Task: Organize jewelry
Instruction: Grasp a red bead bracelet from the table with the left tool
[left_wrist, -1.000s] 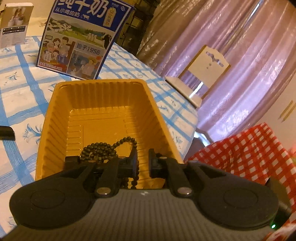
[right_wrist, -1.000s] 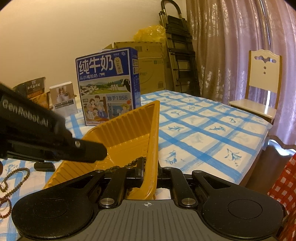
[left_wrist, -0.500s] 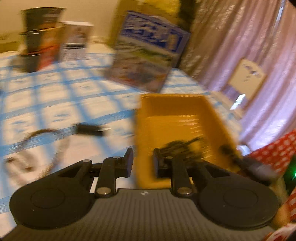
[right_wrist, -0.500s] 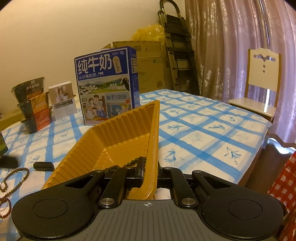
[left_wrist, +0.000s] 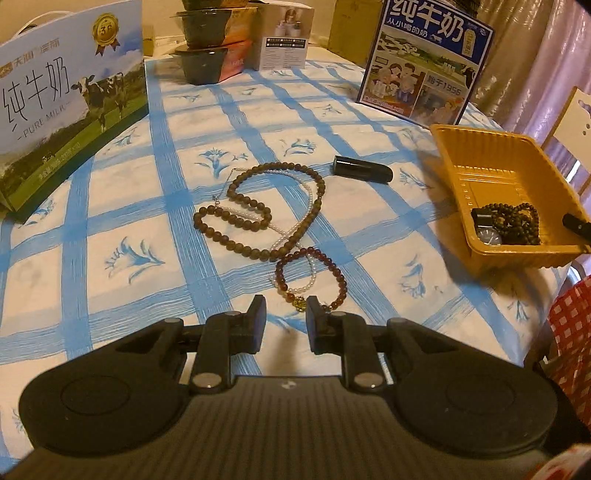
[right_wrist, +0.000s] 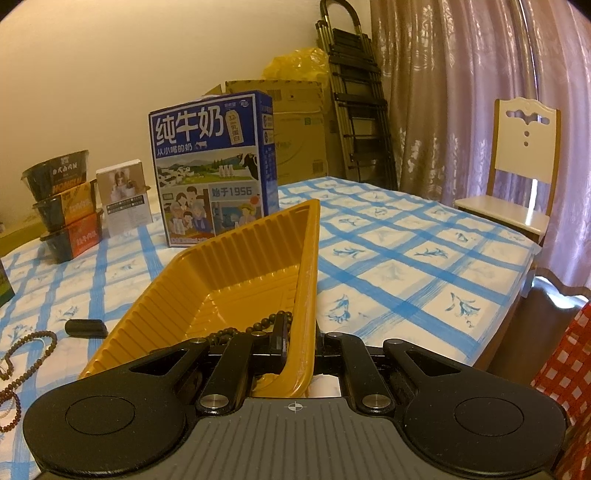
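Yellow tray (right_wrist: 236, 280) wall pinched by right gripper (right_wrist: 299, 341); dark beads (left_wrist: 517, 223) inside. Left gripper (left_wrist: 284, 314) parted, empty, jaws just widened, over red bracelet (left_wrist: 314, 277), possibly touching it; brown necklace (left_wrist: 258, 206) beyond

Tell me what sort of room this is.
Probably a home dining room doubling as storage: a table under a blue-checked cloth, a wooden chair, curtains, stacked cardboard boxes.
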